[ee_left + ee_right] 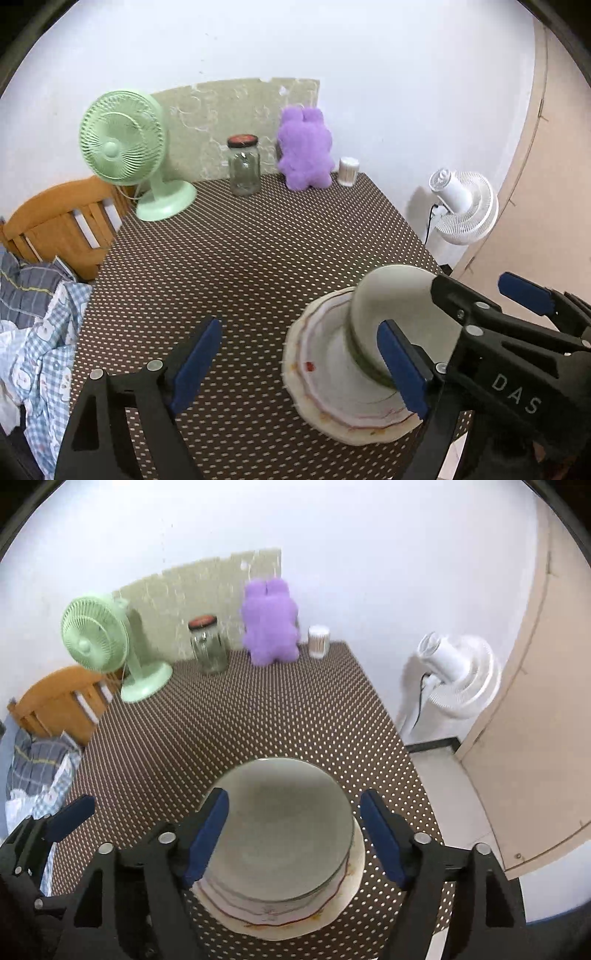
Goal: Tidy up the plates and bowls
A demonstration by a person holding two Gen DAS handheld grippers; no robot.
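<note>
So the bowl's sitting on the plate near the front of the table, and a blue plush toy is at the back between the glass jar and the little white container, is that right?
Not quite: the plush toy is purple, not blue, as the left wrist view shows. The rest holds: the bowl sits on the plate near the front, and the toy stands at the back between the glass jar and the little white container.

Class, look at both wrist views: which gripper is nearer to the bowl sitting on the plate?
Right. The right gripper is open with its fingers either side of the bowl on the plate. The left gripper, also open, sits off to the bowl's left.
</note>
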